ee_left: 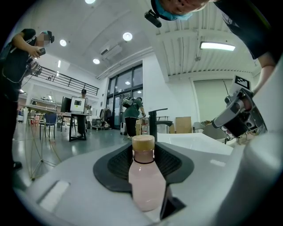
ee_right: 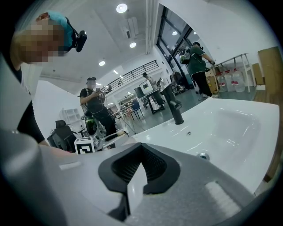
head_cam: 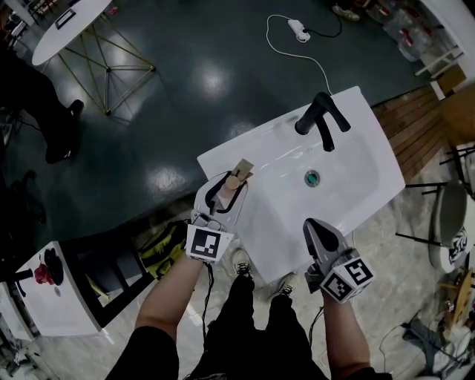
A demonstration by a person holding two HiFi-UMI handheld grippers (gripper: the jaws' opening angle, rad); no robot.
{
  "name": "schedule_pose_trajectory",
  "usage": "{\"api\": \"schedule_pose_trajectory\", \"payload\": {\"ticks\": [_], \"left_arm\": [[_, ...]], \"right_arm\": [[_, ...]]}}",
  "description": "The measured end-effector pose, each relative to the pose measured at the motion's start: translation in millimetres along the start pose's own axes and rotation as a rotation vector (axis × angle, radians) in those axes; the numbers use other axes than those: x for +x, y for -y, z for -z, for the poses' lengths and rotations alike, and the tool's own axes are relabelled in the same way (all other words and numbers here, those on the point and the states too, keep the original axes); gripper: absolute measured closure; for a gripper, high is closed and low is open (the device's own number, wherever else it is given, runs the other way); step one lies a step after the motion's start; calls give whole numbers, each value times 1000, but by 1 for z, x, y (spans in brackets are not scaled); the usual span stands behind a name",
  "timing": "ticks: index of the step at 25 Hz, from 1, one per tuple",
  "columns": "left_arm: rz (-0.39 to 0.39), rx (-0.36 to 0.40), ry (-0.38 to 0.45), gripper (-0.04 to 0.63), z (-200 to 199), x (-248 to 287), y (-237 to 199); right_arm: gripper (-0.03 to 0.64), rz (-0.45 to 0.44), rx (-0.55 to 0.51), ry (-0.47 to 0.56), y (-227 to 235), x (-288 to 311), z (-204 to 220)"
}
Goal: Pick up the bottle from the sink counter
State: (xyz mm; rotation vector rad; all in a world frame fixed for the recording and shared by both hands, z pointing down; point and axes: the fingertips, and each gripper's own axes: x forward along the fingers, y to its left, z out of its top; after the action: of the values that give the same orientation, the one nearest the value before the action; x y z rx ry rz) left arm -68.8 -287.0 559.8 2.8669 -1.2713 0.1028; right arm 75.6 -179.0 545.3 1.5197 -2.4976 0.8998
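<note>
At the upper left of the head view a round white table (head_cam: pixel 70 22) stands on the dark floor (head_cam: pixel 185 82). Lower down, left of centre, the left gripper (head_cam: pixel 231 184) points toward the left corner of the white sink (head_cam: pixel 356 133). It holds the bottle (head_cam: pixel 241 172), whose tan cap shows just past its tips, over that corner. Whether the bottle's base touches the counter cannot be told.

In the left gripper view the pale pink bottle (ee_left: pixel 145 181) stands upright in the middle of the frame. The black pads (ee_left: pixel 117 163) sit wide apart and close against it on both sides, with its cap (ee_left: pixel 143 142) level with their far ends.

Right of the bottle in the head view lie the basin and its drain (head_cam: pixel 312 178). The black faucet (head_cam: pixel 320 119) stands at the far rim, toward the upper right.

The right gripper (head_cam: pixel 318 228) hovers at the sink's near edge, lower right of centre, well apart from the bottle. In the right gripper view its jaws are drawn together at the tips with nothing between them, and the basin and faucet (ee_right: pixel 174 108) lie beyond.

At the far right, wooden slats (head_cam: pixel 415 141) border the sink.
</note>
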Motion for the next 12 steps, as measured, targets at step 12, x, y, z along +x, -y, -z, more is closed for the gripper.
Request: {"api": "schedule_pose_trajectory", "payload": {"ticks": [12], "left_arm": [[-37, -40, 5, 453, 0, -1, 0]], "right_arm": [[616, -3, 11, 1, 1, 0, 5]]}}
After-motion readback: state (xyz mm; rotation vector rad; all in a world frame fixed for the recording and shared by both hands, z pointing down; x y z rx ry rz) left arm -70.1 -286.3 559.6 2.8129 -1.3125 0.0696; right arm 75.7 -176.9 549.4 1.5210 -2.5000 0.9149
